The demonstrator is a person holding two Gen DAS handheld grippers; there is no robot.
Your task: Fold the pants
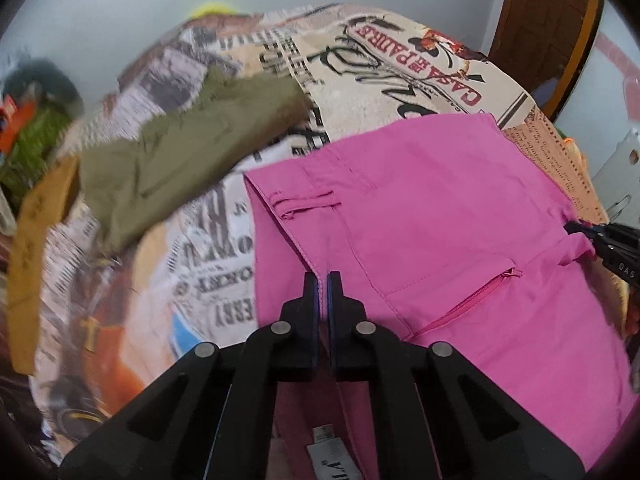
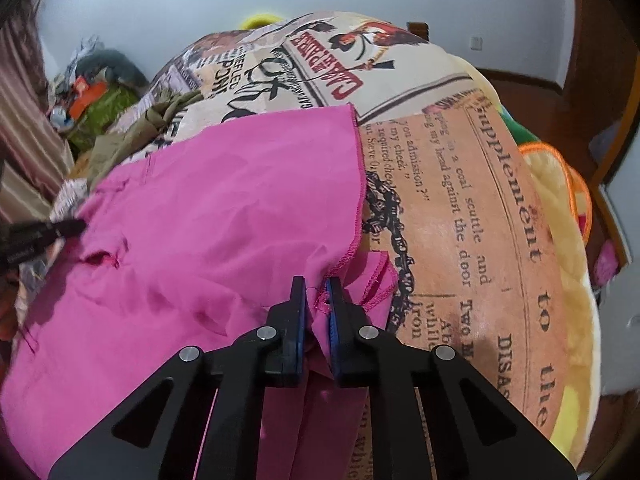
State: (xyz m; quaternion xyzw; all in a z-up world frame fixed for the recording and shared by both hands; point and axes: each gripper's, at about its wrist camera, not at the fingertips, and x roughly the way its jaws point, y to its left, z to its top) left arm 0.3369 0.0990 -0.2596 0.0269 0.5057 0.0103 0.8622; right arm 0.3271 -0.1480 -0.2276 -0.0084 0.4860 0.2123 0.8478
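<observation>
Pink pants (image 1: 420,216) lie spread on a newspaper-print bedspread (image 1: 384,76); a zip pocket and a belt loop face up. My left gripper (image 1: 322,280) is shut on the pants at their near left edge, by the waistband, and pink cloth shows in the thin gap between the pads. A white label shows under the gripper. In the right wrist view the pink pants (image 2: 224,208) fill the left half. My right gripper (image 2: 316,286) is shut on a stitched hem edge of the cloth. Each gripper's tip shows in the other's view: right gripper (image 1: 576,227), left gripper (image 2: 76,226).
An olive-green garment (image 1: 180,148) and a mustard one (image 1: 36,240) lie on the bed to the left. A cluttered pile (image 2: 92,92) sits by the far wall. A yellow plush blanket (image 2: 560,216) drapes the bed's right edge. A wooden door (image 1: 548,20) stands behind.
</observation>
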